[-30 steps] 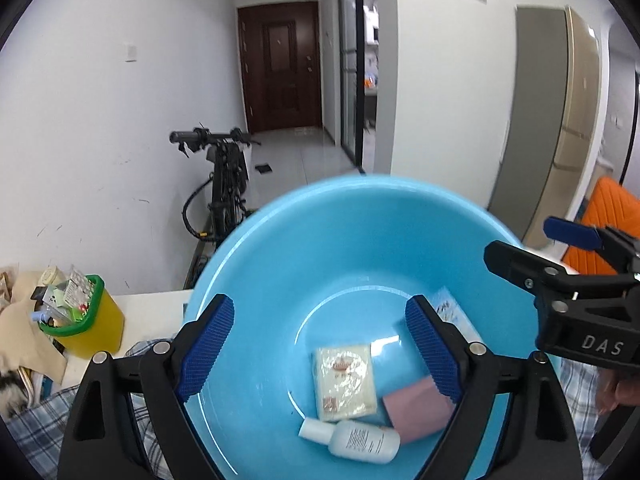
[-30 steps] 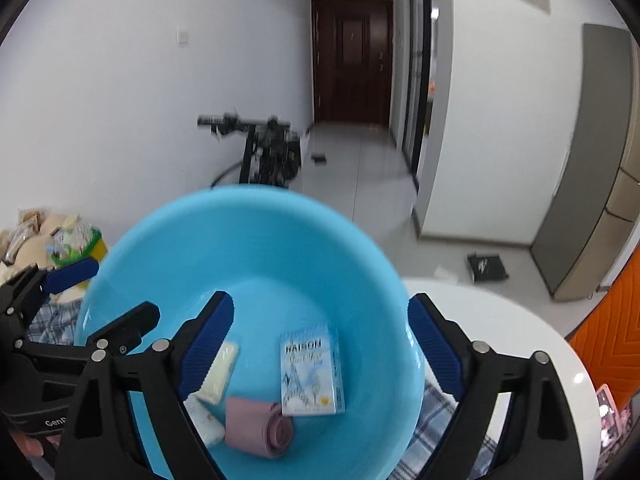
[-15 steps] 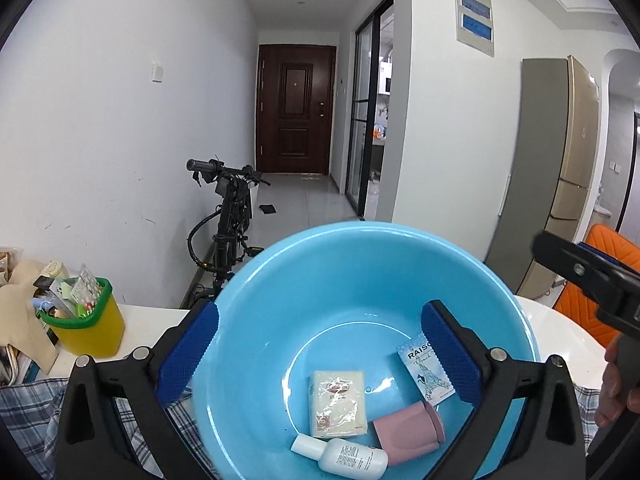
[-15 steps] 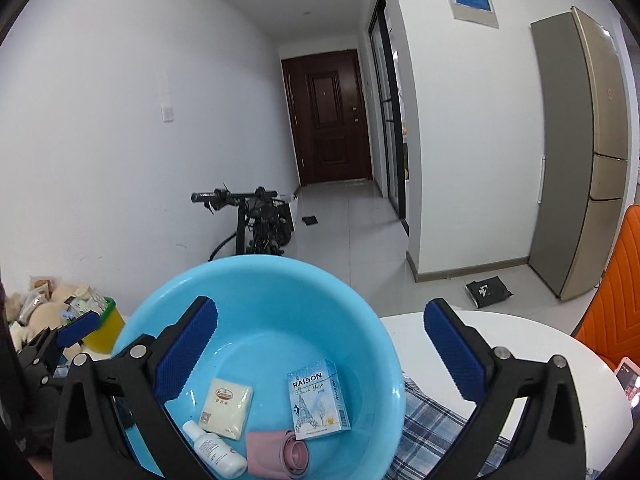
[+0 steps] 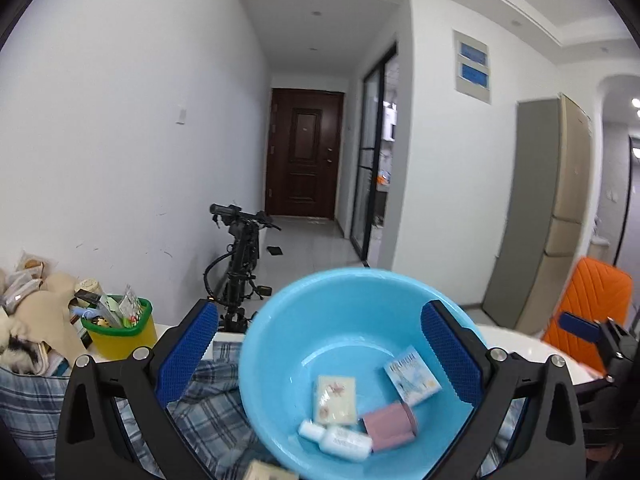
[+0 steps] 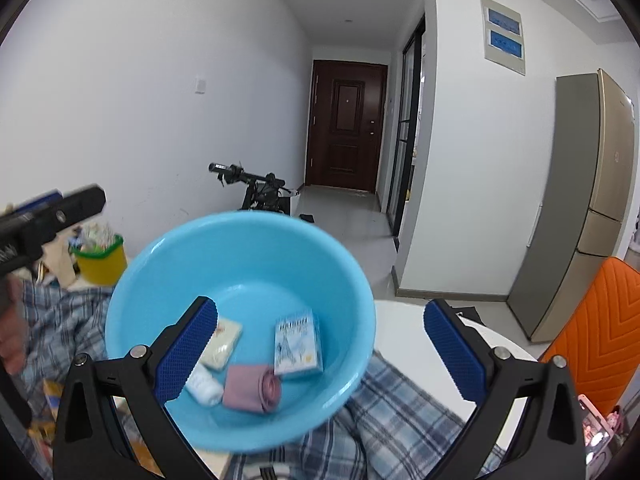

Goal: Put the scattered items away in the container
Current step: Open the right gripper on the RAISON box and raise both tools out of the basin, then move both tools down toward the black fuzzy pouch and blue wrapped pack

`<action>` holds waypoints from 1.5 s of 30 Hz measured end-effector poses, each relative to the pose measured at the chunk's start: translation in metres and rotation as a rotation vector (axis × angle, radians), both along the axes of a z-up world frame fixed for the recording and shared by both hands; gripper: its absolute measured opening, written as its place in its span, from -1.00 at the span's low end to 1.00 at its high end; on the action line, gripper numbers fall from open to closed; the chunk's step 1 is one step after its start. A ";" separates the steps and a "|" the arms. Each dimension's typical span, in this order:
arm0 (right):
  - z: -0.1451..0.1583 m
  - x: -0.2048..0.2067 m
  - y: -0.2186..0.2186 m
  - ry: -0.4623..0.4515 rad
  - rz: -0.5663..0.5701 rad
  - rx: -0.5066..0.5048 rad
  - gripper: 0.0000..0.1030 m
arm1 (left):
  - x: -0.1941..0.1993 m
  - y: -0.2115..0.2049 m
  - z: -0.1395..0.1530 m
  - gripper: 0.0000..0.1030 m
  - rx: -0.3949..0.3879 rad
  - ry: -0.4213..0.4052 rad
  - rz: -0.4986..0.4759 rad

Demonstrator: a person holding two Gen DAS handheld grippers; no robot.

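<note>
Blue plastic, a round basin (image 5: pixel 340 312), sits on the plaid cloth (image 5: pixel 208 408) before me, and all four small things lie in its bottom. My left gripper (image 5: pixel 320 356) hangs above it with jaws spread wide, nothing between the pads; my right gripper (image 6: pixel 320 354) is the same, wide and empty, over the basin's near right rim.

From the right wrist view, the white bottle (image 6: pixel 204 386) lies on its side. The pink roll (image 6: pixel 252 388) lies with its long axis across the basin, rolled end to the right. The light-blue packet (image 6: pixel 298 342) lies flat with its long axis running away from me; its printing is too blurred to read. The cream packet (image 6: pixel 222 342) lies flat left of it, partly behind my left pad.

Beyond the basin to the left stands a yellow bin with a green rim (image 5: pixel 120 332), stuffed with small packets. An orange chair (image 6: pixel 596 320) stands right.
</note>
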State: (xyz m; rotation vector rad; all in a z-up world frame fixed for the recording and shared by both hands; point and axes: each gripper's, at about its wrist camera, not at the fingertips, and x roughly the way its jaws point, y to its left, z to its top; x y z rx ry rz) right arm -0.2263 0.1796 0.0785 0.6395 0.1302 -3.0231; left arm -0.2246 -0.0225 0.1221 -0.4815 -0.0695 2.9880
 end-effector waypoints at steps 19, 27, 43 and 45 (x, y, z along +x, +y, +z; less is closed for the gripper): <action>0.019 0.163 -0.017 0.135 0.109 -0.066 1.00 | 0.151 0.008 -0.001 1.00 -0.090 0.066 -0.125; 0.001 0.203 -0.028 0.136 0.118 -0.084 1.00 | 0.198 -0.004 -0.016 1.00 -0.027 0.063 -0.128; -0.004 0.234 -0.034 0.148 0.103 -0.083 1.00 | 0.225 -0.013 -0.028 1.00 -0.044 0.051 -0.115; -0.007 0.232 -0.033 0.143 0.093 -0.083 1.00 | 0.223 -0.014 -0.030 1.00 -0.036 0.040 -0.118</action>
